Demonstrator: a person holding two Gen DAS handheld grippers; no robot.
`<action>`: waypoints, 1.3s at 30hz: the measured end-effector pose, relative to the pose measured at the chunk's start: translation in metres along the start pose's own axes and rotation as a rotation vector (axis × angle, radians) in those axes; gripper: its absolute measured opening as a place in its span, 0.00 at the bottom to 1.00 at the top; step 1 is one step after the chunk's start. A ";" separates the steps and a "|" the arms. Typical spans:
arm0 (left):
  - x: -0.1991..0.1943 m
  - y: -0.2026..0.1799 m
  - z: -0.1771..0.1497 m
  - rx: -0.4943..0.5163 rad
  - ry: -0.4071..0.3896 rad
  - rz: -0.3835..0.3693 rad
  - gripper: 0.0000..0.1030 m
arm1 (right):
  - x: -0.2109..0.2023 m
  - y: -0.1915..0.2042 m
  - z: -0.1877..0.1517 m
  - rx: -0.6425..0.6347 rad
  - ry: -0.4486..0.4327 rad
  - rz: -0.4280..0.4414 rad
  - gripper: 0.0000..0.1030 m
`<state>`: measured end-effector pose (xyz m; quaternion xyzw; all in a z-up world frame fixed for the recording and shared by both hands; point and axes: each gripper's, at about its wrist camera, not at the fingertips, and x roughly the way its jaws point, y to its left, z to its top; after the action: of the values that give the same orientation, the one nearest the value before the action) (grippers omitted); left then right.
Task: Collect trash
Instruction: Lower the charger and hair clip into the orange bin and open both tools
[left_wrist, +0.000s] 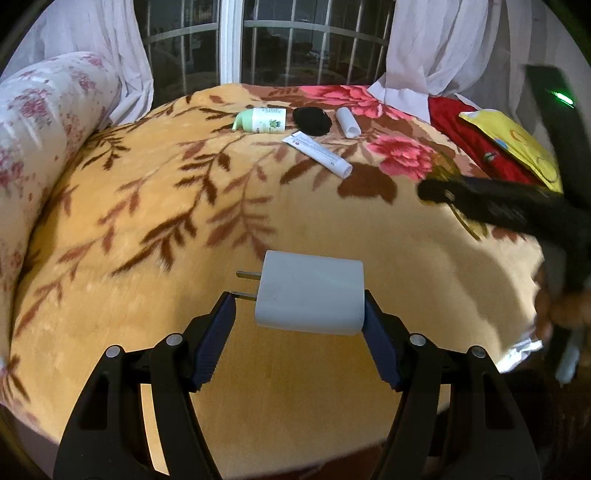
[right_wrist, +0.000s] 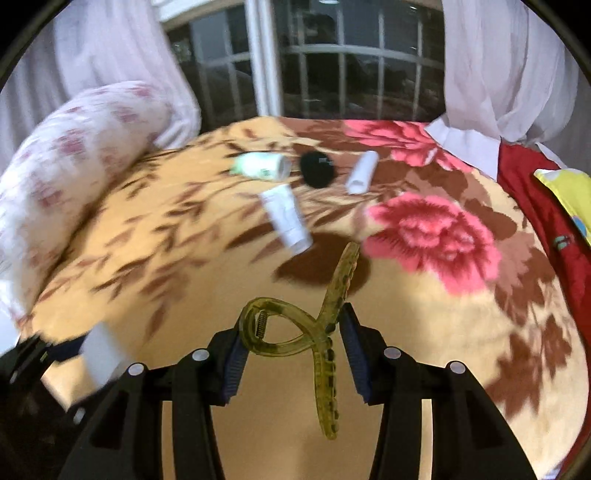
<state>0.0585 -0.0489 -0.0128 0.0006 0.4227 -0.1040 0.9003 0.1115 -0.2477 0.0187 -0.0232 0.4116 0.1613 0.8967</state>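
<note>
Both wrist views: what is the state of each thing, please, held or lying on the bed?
Left claw: shut on white charger.
White charger: held, lifted.
Right claw: shut on hair clip.
Hair clip: held.
Green-capped bottle: lying.
White tube: lying flat.
Black pouch: lying.
White roll: lying.

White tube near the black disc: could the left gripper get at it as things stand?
Probably not yet. The blanket between is bare, so the path to the white tube looks free, but the left gripper is already shut on a charger, leaving no free grip.
</note>
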 end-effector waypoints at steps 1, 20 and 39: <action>-0.008 0.002 -0.008 -0.001 0.000 0.002 0.64 | -0.013 0.008 -0.014 -0.011 -0.004 0.020 0.46; -0.024 0.005 -0.165 0.058 0.333 0.001 0.64 | -0.023 0.099 -0.209 -0.018 0.311 0.197 0.46; -0.020 0.018 -0.177 0.032 0.424 0.074 0.70 | -0.019 0.098 -0.220 -0.051 0.321 0.139 0.75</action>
<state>-0.0850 -0.0117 -0.1134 0.0525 0.6006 -0.0751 0.7943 -0.0910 -0.1987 -0.1037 -0.0429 0.5457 0.2275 0.8054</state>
